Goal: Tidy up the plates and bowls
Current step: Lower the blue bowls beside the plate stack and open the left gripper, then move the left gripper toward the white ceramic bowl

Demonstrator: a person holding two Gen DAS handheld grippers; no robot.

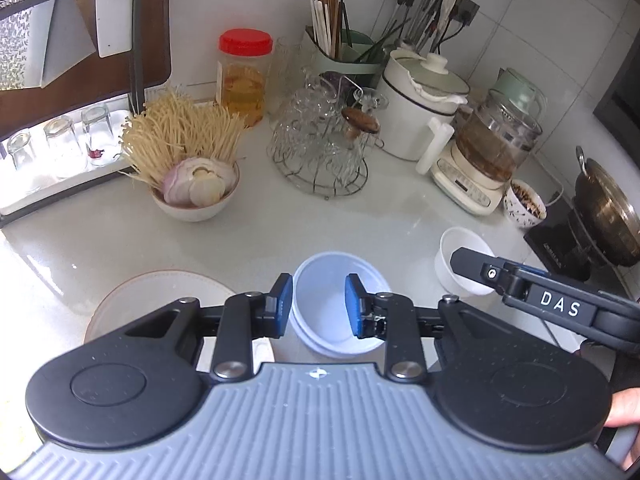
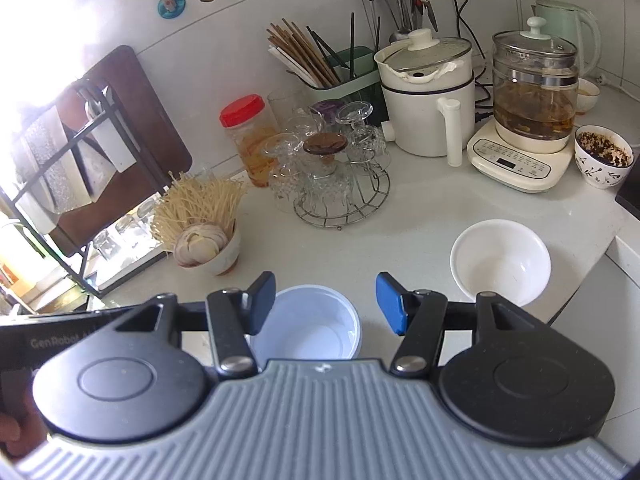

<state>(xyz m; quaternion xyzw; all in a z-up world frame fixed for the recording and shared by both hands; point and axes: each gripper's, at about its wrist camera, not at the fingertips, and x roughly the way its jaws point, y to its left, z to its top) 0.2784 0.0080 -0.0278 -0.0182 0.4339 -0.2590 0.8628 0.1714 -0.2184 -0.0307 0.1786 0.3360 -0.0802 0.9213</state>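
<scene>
Both grippers hang empty above the near edge of the counter [image 1: 380,208], so the step in hand looks like a pause between placements, with the next piece to be chosen.

The left gripper [image 1: 318,306] has its fingers [image 1: 280,306] a little apart with nothing touching the pads; the pale blue bowl [image 1: 340,308] sits on the counter below the gap, not pinched. That bowl seems to hold a second one nested inside (its rim reads as doubled, though I cannot be sure). The right gripper [image 2: 326,304] has its fingers spread wider, also holding nothing, the same blue bowl [image 2: 310,324] lying beneath its left finger.

Just to the left of the blue bowl, at the near edge, lies a flat white plate [image 1: 160,296], partly hidden by the gripper body. Farther right along the counter, apart from the blue bowl, stands a loose white bowl [image 2: 500,264].

The white bowl is the likely next piece. Taking it calls for the right gripper to move right and down, set one finger inside the rim and one outside, close, then carry it toward the blue bowl.
</scene>
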